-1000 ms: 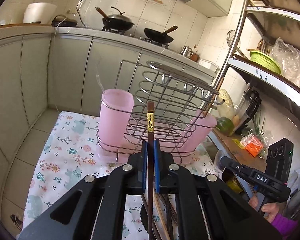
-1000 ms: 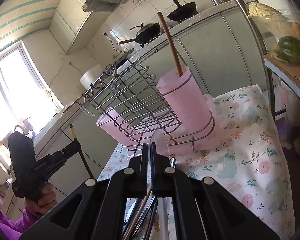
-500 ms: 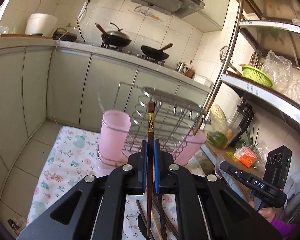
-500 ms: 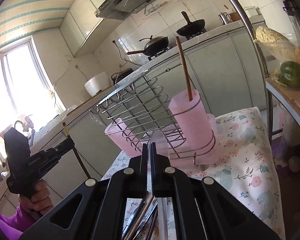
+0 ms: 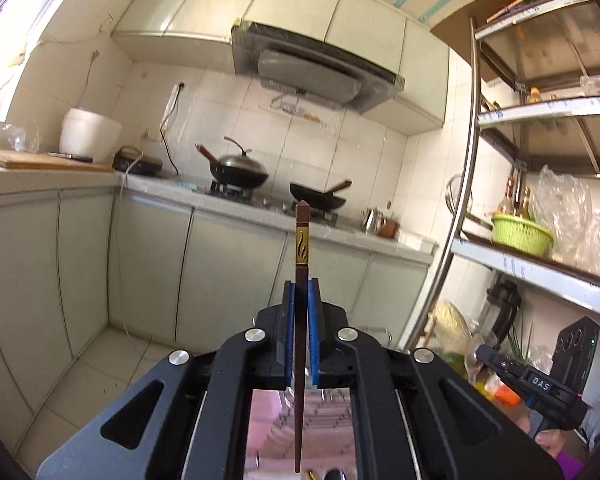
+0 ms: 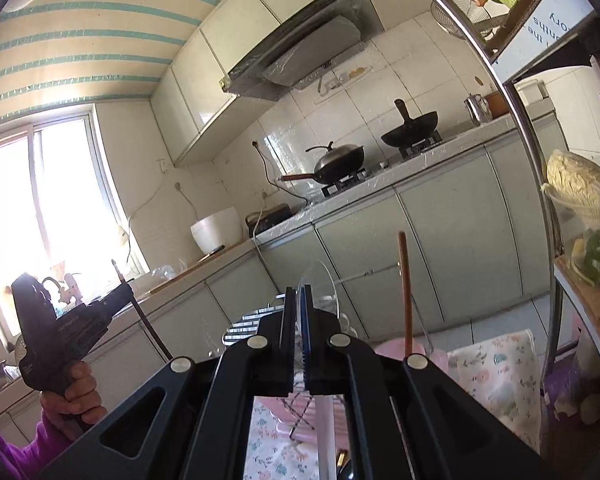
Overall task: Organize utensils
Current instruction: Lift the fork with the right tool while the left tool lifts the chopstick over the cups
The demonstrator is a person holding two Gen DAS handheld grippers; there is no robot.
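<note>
My left gripper [image 5: 301, 292] is shut on a dark brown chopstick [image 5: 302, 240] with a gold band, held upright between the blue pads. My right gripper [image 6: 299, 296] is shut on a clear plastic spoon [image 6: 320, 284], bowl up. Low in both views stands the wire rack [image 6: 244, 324] with pink cups [image 6: 396, 350]; one cup holds a brown chopstick [image 6: 405, 292]. Under the left gripper the rack [image 5: 324, 420] is mostly hidden by the gripper body. Each gripper shows in the other's view: the left [image 6: 126, 292] held by a hand, the right [image 5: 480, 354] at the lower right.
A floral tablecloth [image 6: 500, 372] covers the table under the rack. A metal shelf post [image 5: 466, 216] and shelves with a green basket [image 5: 520, 232] stand on the right. The kitchen counter with two woks [image 5: 240, 168] runs along the back wall.
Both grippers rose and tipped up toward level, each keeping its utensil. The rack and pink cups slid to the bottom of both views; most of the tablecloth dropped out of sight.
</note>
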